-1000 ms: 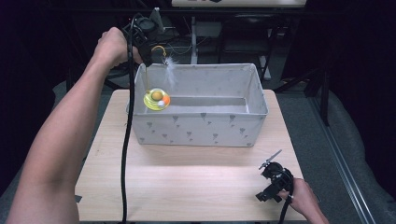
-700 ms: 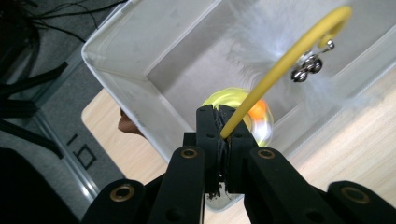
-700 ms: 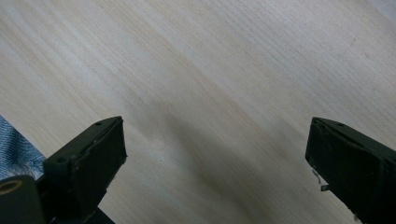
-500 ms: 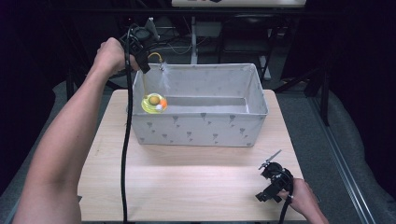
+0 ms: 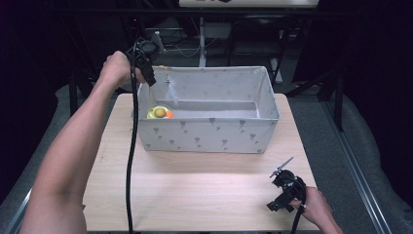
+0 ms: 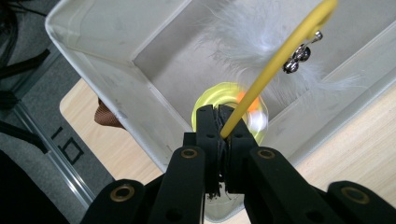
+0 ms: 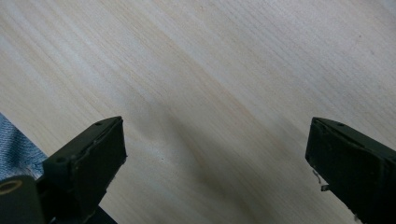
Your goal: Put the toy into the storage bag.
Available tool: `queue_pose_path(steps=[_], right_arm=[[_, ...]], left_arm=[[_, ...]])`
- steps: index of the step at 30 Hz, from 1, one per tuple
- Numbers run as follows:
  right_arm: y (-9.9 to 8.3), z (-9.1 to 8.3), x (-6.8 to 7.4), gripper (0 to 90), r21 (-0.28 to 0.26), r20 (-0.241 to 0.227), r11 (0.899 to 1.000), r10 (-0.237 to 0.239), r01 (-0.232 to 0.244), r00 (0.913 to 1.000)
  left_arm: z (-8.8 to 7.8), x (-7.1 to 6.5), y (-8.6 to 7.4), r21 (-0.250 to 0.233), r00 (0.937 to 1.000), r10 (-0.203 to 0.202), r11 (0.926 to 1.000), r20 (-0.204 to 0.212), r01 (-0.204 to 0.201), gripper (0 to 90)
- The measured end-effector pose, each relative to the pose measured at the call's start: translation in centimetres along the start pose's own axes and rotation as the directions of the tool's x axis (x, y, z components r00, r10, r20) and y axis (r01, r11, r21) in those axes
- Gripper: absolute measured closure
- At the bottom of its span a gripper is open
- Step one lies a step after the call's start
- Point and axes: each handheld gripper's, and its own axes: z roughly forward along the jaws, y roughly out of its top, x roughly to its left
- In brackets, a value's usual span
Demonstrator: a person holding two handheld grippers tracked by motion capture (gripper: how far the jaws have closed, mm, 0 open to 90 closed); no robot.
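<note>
- Left gripper: jaws clamped on the lower end of a yellow wand; seen from the high view, the gripper sits over the rear left corner of the bin, held by the left hand.
- The yellow wand rises from the jaws at a slant and curves at its tip; a small silver bell hangs from that tip, with a white feather behind it. In the high view the feather and bell hang just inside the bin's rear wall.
- Directly beyond the left jaws, on the bin floor, lies a translucent yellow-green round toy with an orange part; the high view places this toy in the bin's left end, close to the front wall.
- The grey fabric bin, printed with small dark motifs, stands on the far half of the wooden table; its near left rim lies between the gripper and the table edge in the left gripper view.
- A black cable trails from the left gripper down across the table's left side.
- Right gripper: jaws wide apart with nothing between them, resting low over bare table at the near right corner, well apart from the bin; the right gripper view shows wood grain between the jaws and a patch of blue fabric at the left edge.
</note>
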Motion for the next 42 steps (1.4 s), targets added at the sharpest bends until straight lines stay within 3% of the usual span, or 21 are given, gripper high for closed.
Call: queue_pose_path(steps=[2,12,28,33,34,40,42], right_arm=[[0.0,-0.1,-0.1,4.6,0.002,-0.003,1.000,-0.002,0.002,1.0000],[-0.1,0.0,0.0,4.4,-0.012,-0.011,1.000,0.007,-0.007,0.9999],[0.0,-0.1,0.0,4.5,0.002,-0.003,1.000,-0.012,0.012,0.9999],[0.0,-0.1,0.0,4.5,-0.004,-0.003,1.000,-0.006,0.006,1.0000],[-0.1,0.1,0.2,4.4,-0.035,-0.008,0.999,0.020,-0.020,0.9998],[-0.1,-0.2,0.0,4.4,0.000,0.000,1.000,-0.011,0.011,0.9999],[-0.2,-0.1,0.2,4.5,-0.019,-0.003,1.000,0.002,-0.003,1.0000]], left_arm=[[0.3,0.1,-0.2,-0.001,0.9998,-0.005,1.0000,0.022,0.005,87.9],[1.4,0.4,-1.8,-0.006,0.9993,-0.022,0.9997,0.030,0.023,87.9],[4.9,0.7,-5.0,0.046,0.9964,-0.053,0.9977,0.066,0.050,87.8],[5.5,0.9,-5.6,0.056,0.9952,-0.062,0.9967,0.076,0.058,87.8],[5.8,1.0,-5.9,0.060,0.9954,-0.065,0.9964,0.071,0.061,87.8],[6.7,1.1,-6.7,0.079,0.9923,-0.086,0.9937,0.089,0.079,87.8],[6.8,1.0,-6.8,0.079,0.9929,-0.083,0.9940,0.086,0.076,87.8]])
